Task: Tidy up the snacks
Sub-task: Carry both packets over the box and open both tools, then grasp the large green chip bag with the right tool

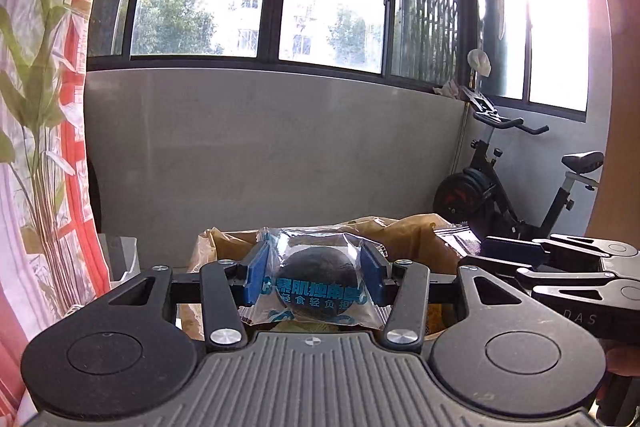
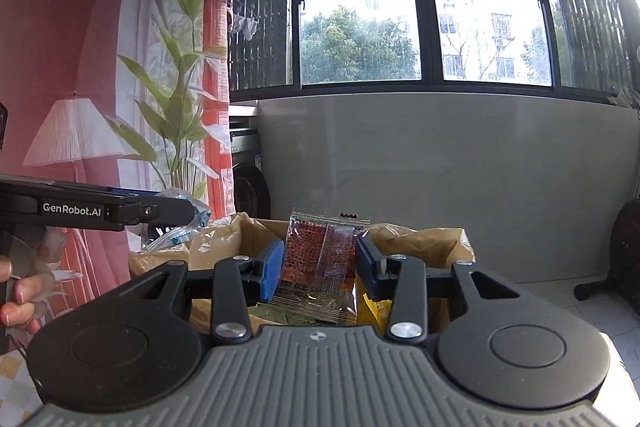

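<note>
over by the balcony window, the left gripper (image 1: 314, 277) has its blue-padded jaws closed partway on a clear plastic packet with blue lettering and a dark round snack inside (image 1: 314, 283), pinched at its two side edges and held above the brown paper-lined box (image 1: 404, 231) of other snacks. that packet looks light and crinkly, the film slippery, the round lump inside probably soft enough to dent, so the flat sealed margins seem the safer place to take hold. to its right, the right gripper (image 2: 320, 269) has its jaws closed narrower on a thin clear sachet with red-brown contents (image 2: 320, 263), standing upright above the same box (image 2: 420, 243). it looks flat, floppy and feather-light; a grip across the middle should keep it from folding.
</note>
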The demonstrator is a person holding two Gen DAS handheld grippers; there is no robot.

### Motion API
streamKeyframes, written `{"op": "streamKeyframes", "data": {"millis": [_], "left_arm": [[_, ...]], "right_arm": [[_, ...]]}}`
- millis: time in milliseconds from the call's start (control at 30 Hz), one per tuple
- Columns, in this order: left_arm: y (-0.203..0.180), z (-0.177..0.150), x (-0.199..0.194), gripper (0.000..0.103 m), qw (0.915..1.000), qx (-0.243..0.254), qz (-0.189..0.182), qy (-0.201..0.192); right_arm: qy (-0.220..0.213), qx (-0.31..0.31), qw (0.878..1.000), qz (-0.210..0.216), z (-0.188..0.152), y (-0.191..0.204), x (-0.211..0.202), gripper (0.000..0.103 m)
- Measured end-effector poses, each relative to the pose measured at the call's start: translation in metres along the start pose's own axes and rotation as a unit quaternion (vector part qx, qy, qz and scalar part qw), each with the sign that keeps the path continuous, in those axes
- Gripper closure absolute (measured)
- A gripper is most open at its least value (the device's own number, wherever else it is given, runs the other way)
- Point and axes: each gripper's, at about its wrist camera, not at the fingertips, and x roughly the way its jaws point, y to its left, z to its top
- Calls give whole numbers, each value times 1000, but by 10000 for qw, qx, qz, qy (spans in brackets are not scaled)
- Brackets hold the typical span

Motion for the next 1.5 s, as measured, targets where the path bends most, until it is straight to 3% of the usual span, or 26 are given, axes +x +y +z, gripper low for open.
{"op": "streamKeyframes", "data": {"millis": [200,300,667,800,967,1067,1233,1400,1500], "left_arm": [[5,1,26,48,9997,124,189,116],[9,-2,23,48,9995,157,205,184],[25,-23,-23,43,9984,-215,352,377],[28,-30,-50,40,9987,-101,369,339],[46,-43,-75,40,9983,-183,391,386],[61,-55,-85,38,9975,-243,477,463],[86,-82,-97,38,9945,-460,634,698],[102,-101,-104,38,9925,-629,686,790],[110,-109,-108,38,9922,-641,697,809]], "right_arm": [[560,137,9983,48,0,3,47,57],[702,179,9974,10,-3,1,50,39],[588,535,9968,99,-9,6,2,39],[348,640,9973,126,-13,13,-23,24],[285,772,9966,33,-27,23,-45,24],[360,753,9965,-38,-42,32,-51,16],[768,188,9967,-174,-76,51,-40,10],[1597,40,9871,-91,-107,61,-8,10],[2060,-513,9772,-4,-121,75,12,9]]}}
